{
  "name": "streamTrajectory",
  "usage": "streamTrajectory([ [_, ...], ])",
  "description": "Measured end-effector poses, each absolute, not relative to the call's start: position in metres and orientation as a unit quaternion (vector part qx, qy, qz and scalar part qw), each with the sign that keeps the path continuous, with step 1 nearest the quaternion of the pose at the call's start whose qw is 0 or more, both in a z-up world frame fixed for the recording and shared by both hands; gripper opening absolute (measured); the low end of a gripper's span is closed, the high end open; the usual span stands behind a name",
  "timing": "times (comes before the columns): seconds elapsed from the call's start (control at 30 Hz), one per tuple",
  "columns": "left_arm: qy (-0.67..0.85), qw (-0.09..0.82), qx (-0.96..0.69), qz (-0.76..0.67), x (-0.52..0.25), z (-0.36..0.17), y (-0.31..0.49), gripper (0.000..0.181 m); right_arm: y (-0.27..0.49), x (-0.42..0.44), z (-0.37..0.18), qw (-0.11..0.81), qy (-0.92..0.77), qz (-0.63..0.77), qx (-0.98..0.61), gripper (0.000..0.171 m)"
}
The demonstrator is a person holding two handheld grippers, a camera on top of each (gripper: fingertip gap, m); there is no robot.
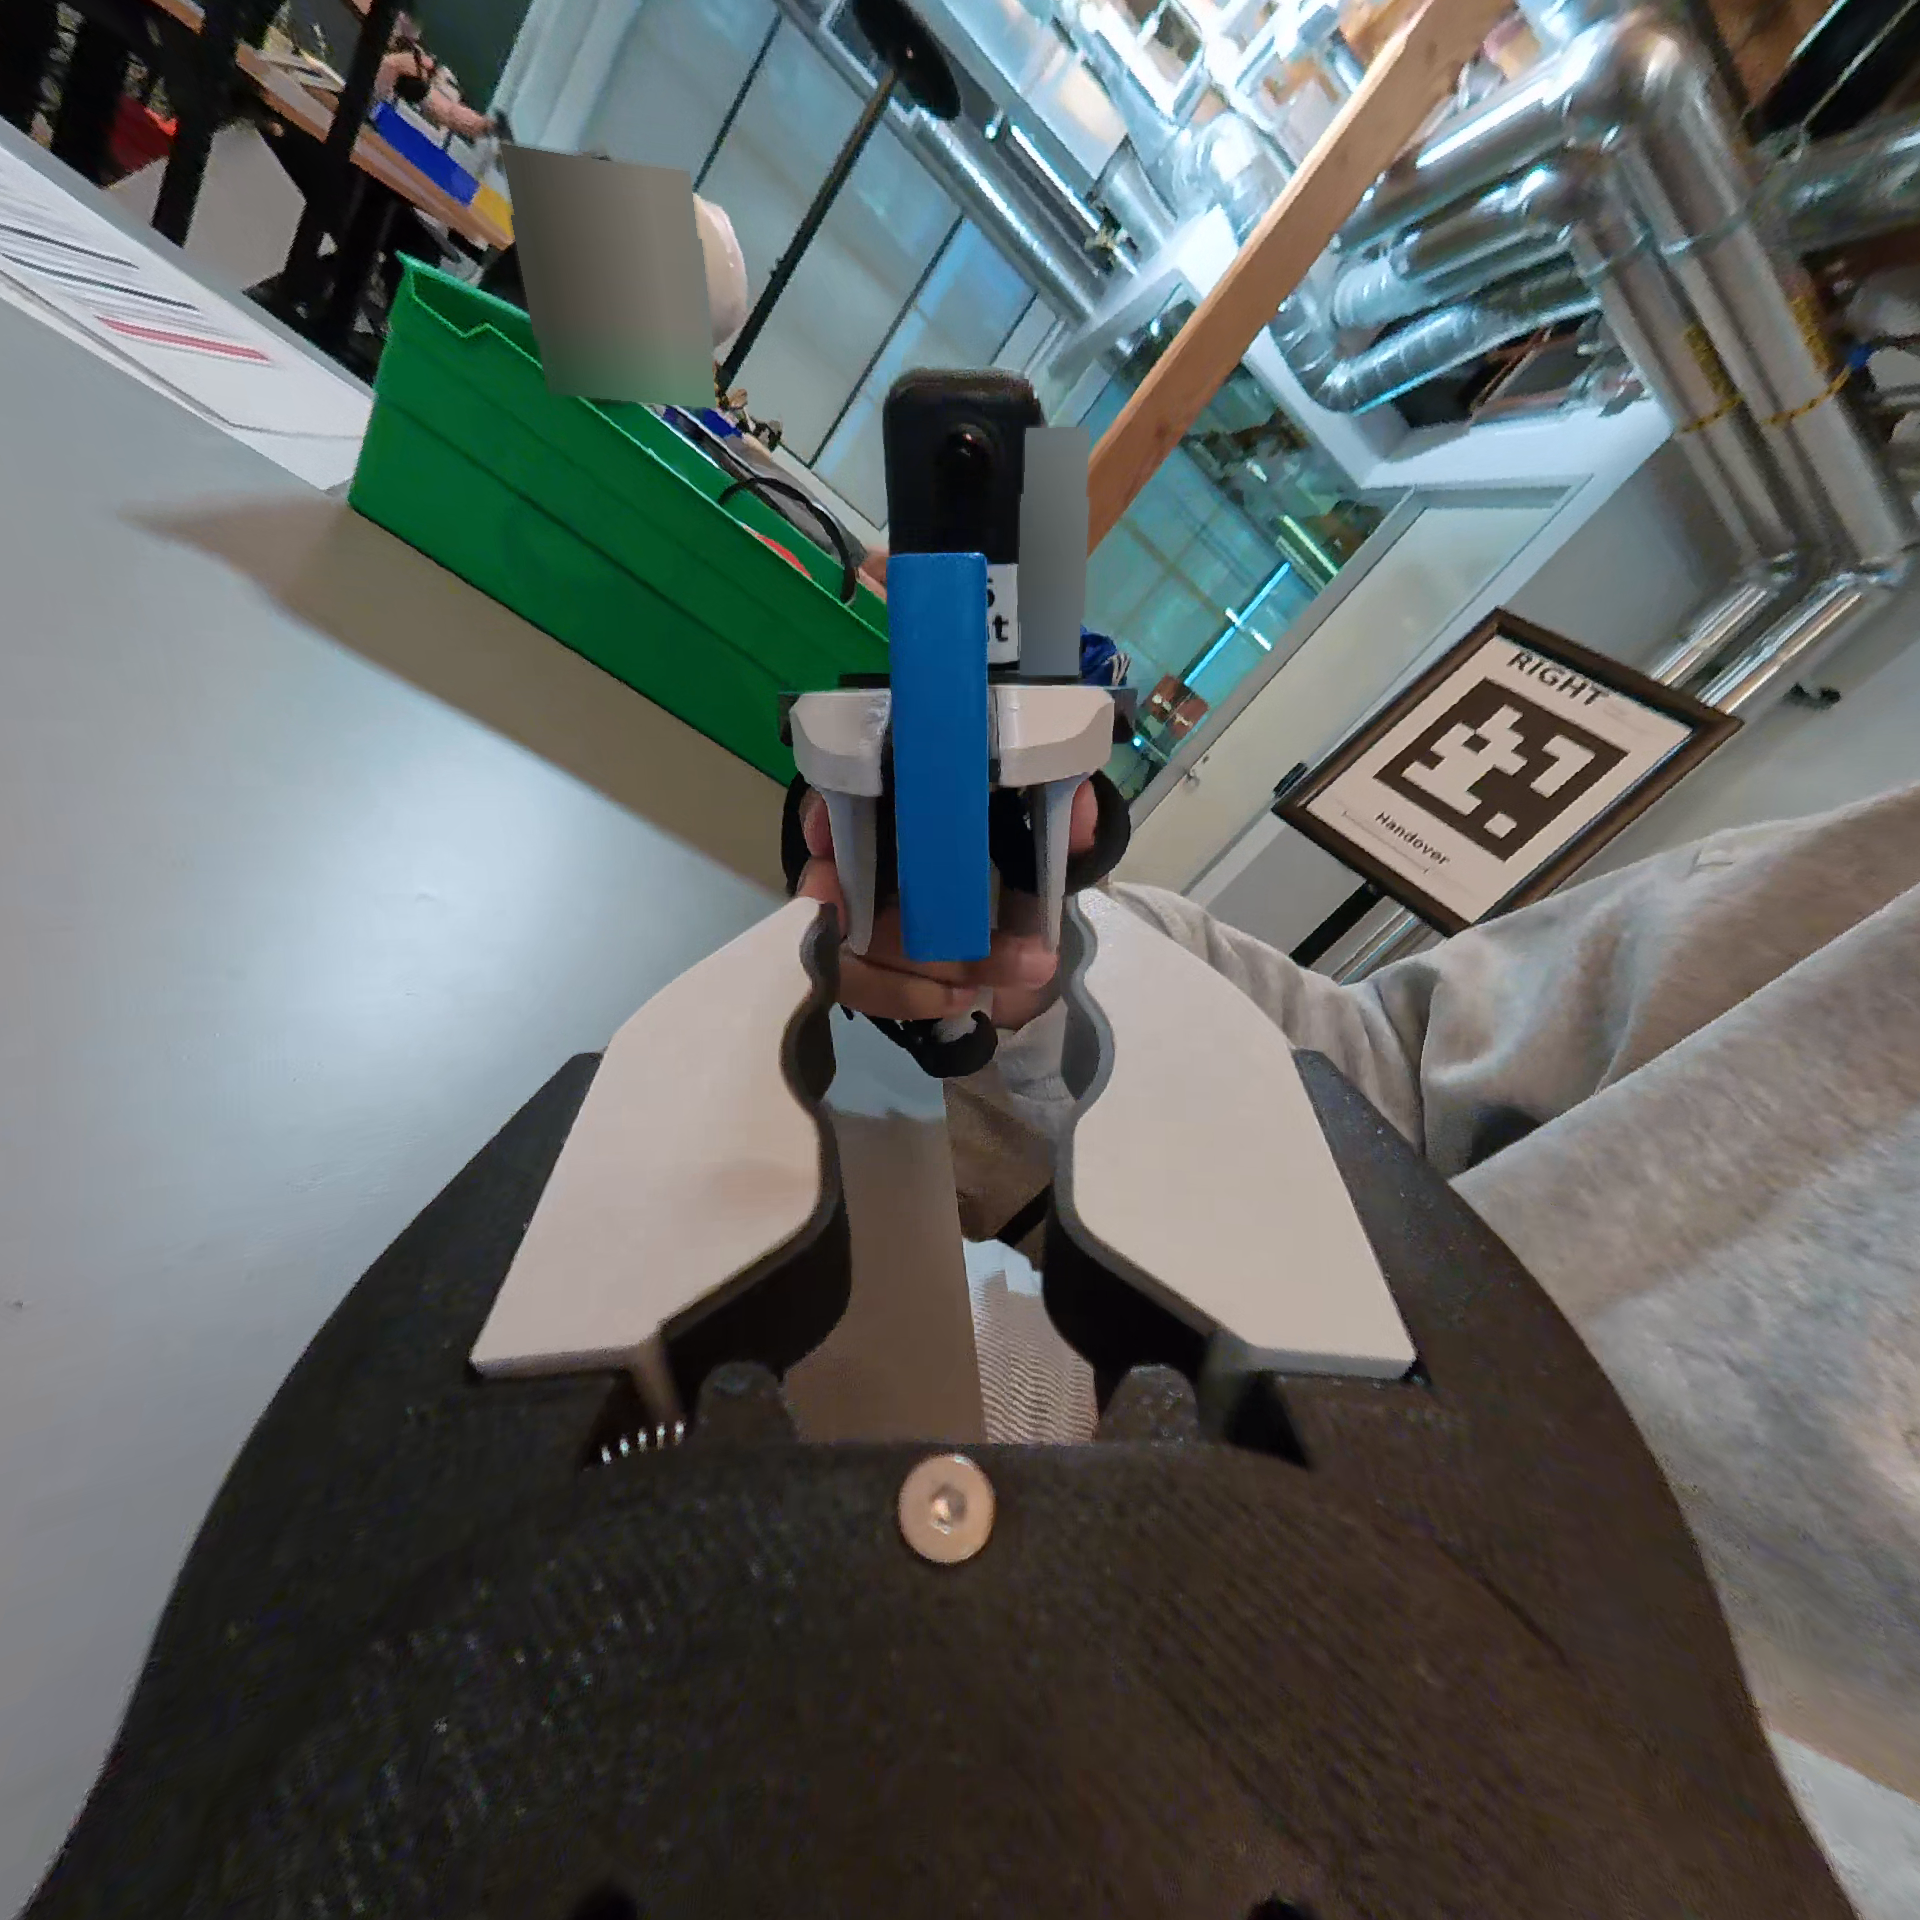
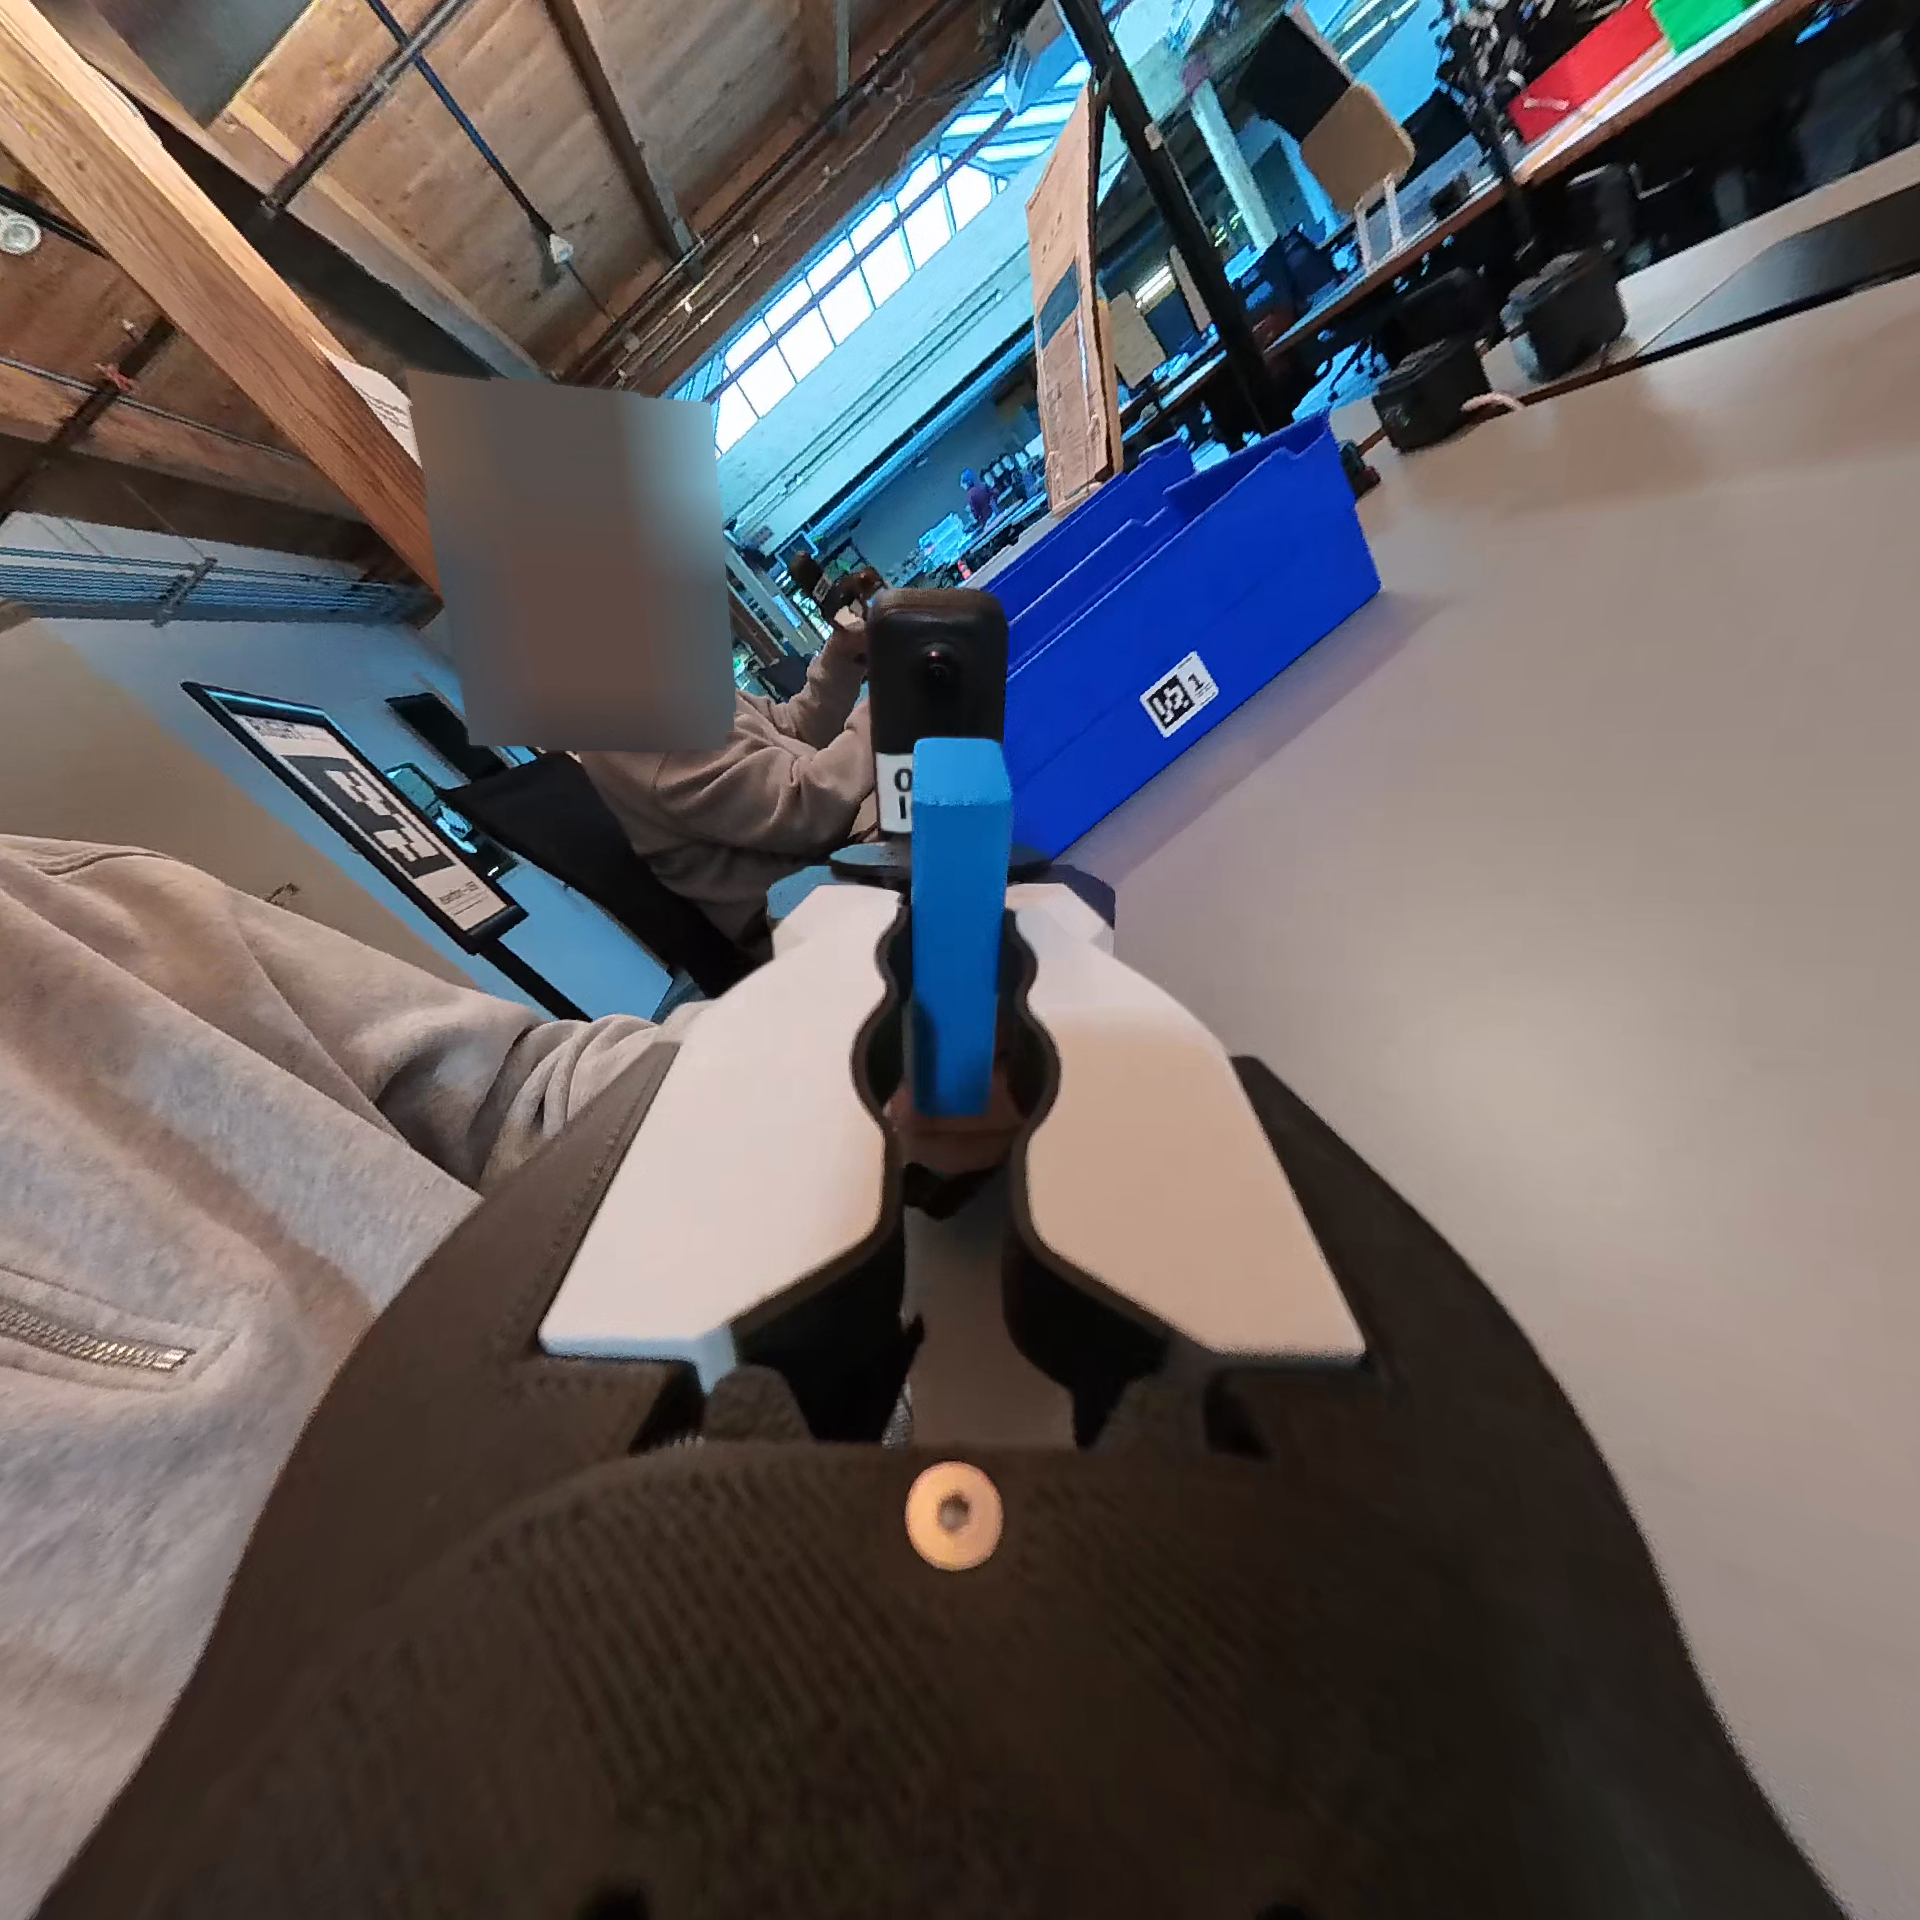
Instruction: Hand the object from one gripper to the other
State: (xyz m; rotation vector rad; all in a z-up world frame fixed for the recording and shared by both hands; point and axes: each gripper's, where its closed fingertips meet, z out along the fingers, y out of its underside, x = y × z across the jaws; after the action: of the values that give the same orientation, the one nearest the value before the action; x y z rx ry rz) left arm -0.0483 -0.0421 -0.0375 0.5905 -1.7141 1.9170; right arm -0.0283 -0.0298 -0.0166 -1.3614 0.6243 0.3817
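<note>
1. Right gripper [image 2: 956,997] fingers clamp the blue block [image 2: 958,935], upright, above the white table [image 2: 1558,935].
2. Left gripper [image 1: 945,966] spread wide, facing it, just short of the block.
3. Risk: early release drops it; off-centre closing twists it.

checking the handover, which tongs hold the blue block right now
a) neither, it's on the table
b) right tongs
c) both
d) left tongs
b: the right tongs pinch the blue block, while the left tongs stand open short of it.
</note>
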Motion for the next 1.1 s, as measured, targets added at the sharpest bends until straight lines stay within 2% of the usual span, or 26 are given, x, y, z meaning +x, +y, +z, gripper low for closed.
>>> streamTrajectory([
  [0.13,-0.633,0.25,0.21,0.702,-0.052,-0.038,-0.044,0.032,-0.024,-0.032,-0.02,0.708,0.277,0.179,-0.625,0.015],
  [0.23,-0.637,0.243,0.214,0.699,-0.05,-0.04,-0.044,0.016,-0.023,-0.033,-0.022,0.704,0.276,0.176,-0.631,0.015],
  [0.5,-0.631,0.246,0.216,0.703,-0.049,-0.039,-0.042,0.015,-0.024,-0.03,-0.021,0.713,0.268,0.141,-0.633,0.018],
  [0.6,-0.607,0.255,0.229,0.717,-0.043,-0.033,-0.037,0.015,-0.03,-0.021,-0.017,0.727,0.271,0.091,-0.624,0.039],
  [0.73,-0.572,0.275,0.262,0.727,-0.031,-0.03,-0.028,0.015,-0.046,-0.01,-0.006,0.752,0.284,0.048,-0.593,0.048],
  [0.83,-0.533,0.319,0.289,0.729,-0.024,-0.029,-0.021,0.015,-0.055,-0.006,0.0,0.764,0.276,0.001,-0.584,0.056],
  [0.93,-0.486,0.399,0.306,0.715,-0.023,-0.029,-0.017,0.015,-0.053,-0.011,0.006,0.768,0.228,-0.057,-0.596,0.071],
  [1.03,-0.468,0.457,0.311,0.689,-0.026,-0.032,-0.019,0.015,-0.04,-0.021,-0.01,0.721,0.151,-0.131,-0.663,0.088],
  [1.1,-0.489,0.464,0.31,0.67,-0.032,-0.038,-0.024,0.015,-0.036,-0.021,-0.031,0.67,0.119,-0.169,-0.713,0.088],
])
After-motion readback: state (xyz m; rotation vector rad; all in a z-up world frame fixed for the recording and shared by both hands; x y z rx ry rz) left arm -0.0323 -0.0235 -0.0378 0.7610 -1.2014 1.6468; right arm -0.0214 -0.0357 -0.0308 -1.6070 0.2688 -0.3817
